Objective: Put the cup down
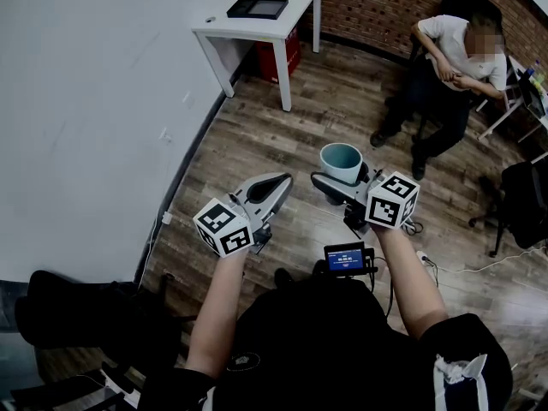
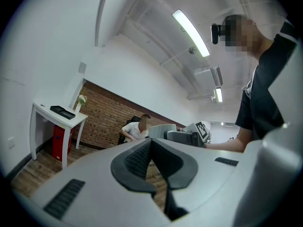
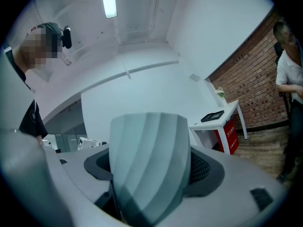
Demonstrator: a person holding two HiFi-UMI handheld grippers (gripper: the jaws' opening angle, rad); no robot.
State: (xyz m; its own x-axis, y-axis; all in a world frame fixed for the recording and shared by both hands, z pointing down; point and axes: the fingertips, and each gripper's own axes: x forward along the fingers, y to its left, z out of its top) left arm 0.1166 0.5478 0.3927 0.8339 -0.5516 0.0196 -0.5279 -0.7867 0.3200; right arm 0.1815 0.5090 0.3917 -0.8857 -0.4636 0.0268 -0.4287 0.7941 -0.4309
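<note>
The pale teal cup [image 1: 341, 161] is held upright, mouth up, in mid-air over the wooden floor [image 1: 282, 135], clamped between the jaws of the right gripper [image 1: 343, 184]. In the right gripper view its ribbed wall fills the gap between the dark pads [image 3: 204, 168], which press on it from both sides. The left gripper [image 1: 276, 181] hangs just beside it at about the same height, apart from the cup, its jaws closed together with nothing between them. Both are held out in front of the person wearing the camera. Well away, by the white wall, stands a white desk [image 1: 248, 26] with a black tray [image 1: 257, 7] on it and a red box [image 1: 278, 54] under it. Another person [image 1: 454, 58] sits near the brick wall [image 1: 385, 7].
</note>
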